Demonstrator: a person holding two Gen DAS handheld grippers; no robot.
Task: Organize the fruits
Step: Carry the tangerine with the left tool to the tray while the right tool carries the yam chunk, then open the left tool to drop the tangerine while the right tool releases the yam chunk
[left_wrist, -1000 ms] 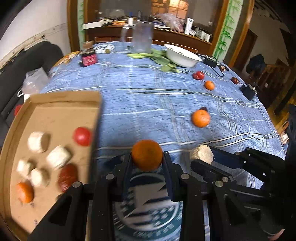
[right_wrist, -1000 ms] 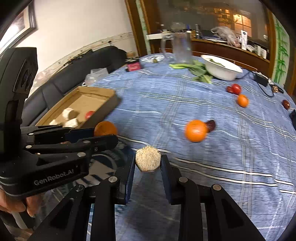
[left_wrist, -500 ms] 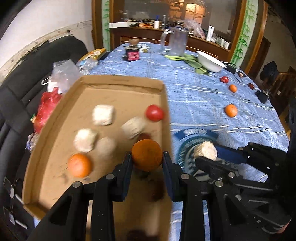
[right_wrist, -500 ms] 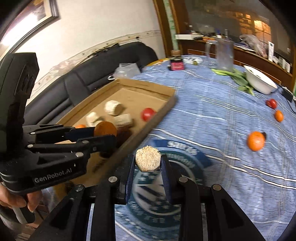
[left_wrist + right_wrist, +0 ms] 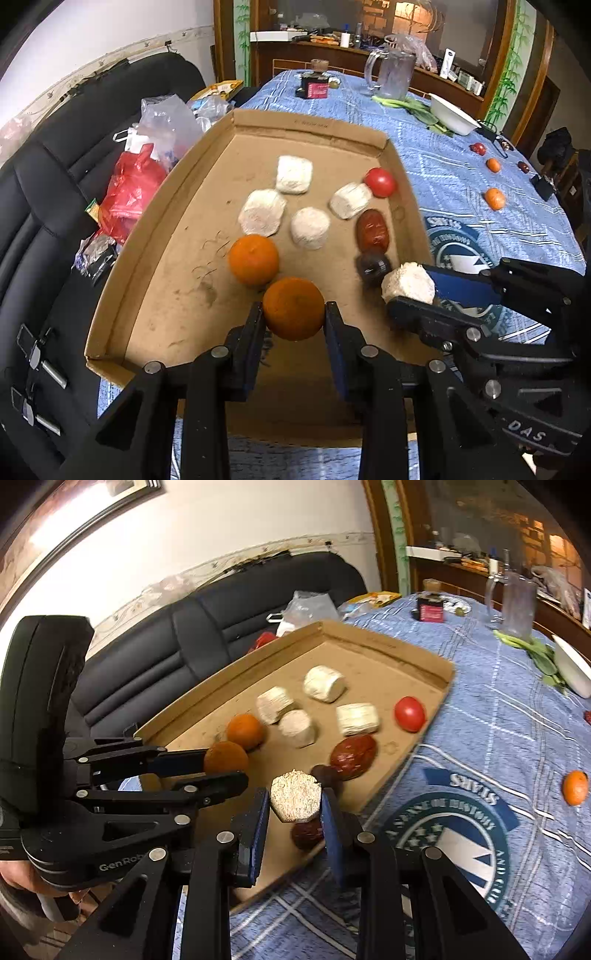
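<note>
My left gripper (image 5: 294, 314) is shut on an orange (image 5: 293, 308) and hangs over the near part of the cardboard box (image 5: 306, 127). My right gripper (image 5: 294, 805) is shut on a beige cut chunk (image 5: 295, 800) over the box's near right edge (image 5: 421, 734). Inside the box lie another orange (image 5: 253, 260), several white chunks (image 5: 294, 174), a red tomato (image 5: 380, 182), a dark red fruit (image 5: 373, 229) and a small dark fruit (image 5: 373, 263). Both held pieces appear again in the other view: the held orange (image 5: 226, 757) and the held chunk (image 5: 408, 283).
The box sits at the left edge of a table with a blue cloth (image 5: 461, 177). Loose oranges (image 5: 494, 198), a tomato (image 5: 479, 148), a white bowl (image 5: 452, 118), greens and a glass jug (image 5: 393, 74) stand further back. A black sofa with plastic bags (image 5: 133, 188) lies left.
Both grippers have swung left from over the blue cloth to over the box, still holding the orange and the chunk. The box now fills the middle of both views.
</note>
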